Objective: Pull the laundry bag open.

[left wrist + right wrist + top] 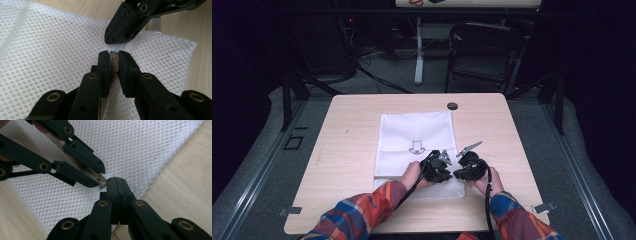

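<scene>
Pale wood makes up the table (352, 150), and a white mesh bag (414, 132) lies flat across its middle, long axis running from the upper centre of the high view down toward the person. At the bag's near edge, lower centre of the frame, the 2 tools meet tip to tip. On the left, the left gripper (114, 61) is narrowed onto a small beige zipper pull (114, 65), pads pressing it from both sides. Just right of it, the right gripper (117, 185) has its jaws fully together, seemingly pinching the mesh beside the pull. The zipper line seems to run sideways along that near edge, so the pull likely has to travel across the frame while the right tool anchors the fabric.
</scene>
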Demonstrator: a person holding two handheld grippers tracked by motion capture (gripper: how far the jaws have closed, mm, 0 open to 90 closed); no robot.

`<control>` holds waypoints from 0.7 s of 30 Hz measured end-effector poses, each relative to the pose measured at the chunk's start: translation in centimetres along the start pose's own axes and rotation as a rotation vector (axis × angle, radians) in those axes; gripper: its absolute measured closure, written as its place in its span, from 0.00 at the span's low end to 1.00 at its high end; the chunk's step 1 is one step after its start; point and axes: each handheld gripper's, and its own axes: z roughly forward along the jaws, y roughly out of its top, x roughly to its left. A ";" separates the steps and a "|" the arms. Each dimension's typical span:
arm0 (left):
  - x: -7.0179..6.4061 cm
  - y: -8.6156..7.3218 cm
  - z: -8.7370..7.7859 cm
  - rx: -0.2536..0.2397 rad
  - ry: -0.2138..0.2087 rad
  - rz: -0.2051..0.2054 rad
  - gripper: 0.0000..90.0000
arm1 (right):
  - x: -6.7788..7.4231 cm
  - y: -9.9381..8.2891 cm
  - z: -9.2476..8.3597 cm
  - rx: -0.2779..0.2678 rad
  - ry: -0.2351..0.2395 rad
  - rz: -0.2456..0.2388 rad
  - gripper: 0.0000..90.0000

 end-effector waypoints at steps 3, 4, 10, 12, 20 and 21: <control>-0.1 0.1 0.1 0.006 0.000 0.005 0.87 | -0.1 -0.1 0.0 -0.004 0.003 0.005 1.00; -0.1 0.2 0.1 0.010 0.004 0.006 0.87 | -0.2 -0.1 -0.1 0.002 0.008 0.000 1.00; 0.1 0.1 0.0 0.000 -0.004 -0.010 0.91 | -0.2 -0.2 0.0 -0.017 0.020 0.026 1.00; 0.1 0.1 0.0 0.002 -0.009 -0.021 0.91 | -0.1 -0.1 0.1 -0.020 0.017 0.030 1.00; 0.2 0.1 -0.2 0.018 -0.009 -0.022 0.91 | -0.1 -0.1 0.0 -0.007 0.013 0.042 1.00; 0.2 0.1 -0.3 0.022 -0.011 -0.023 0.91 | 0.0 -0.1 0.1 -0.014 0.006 0.049 1.00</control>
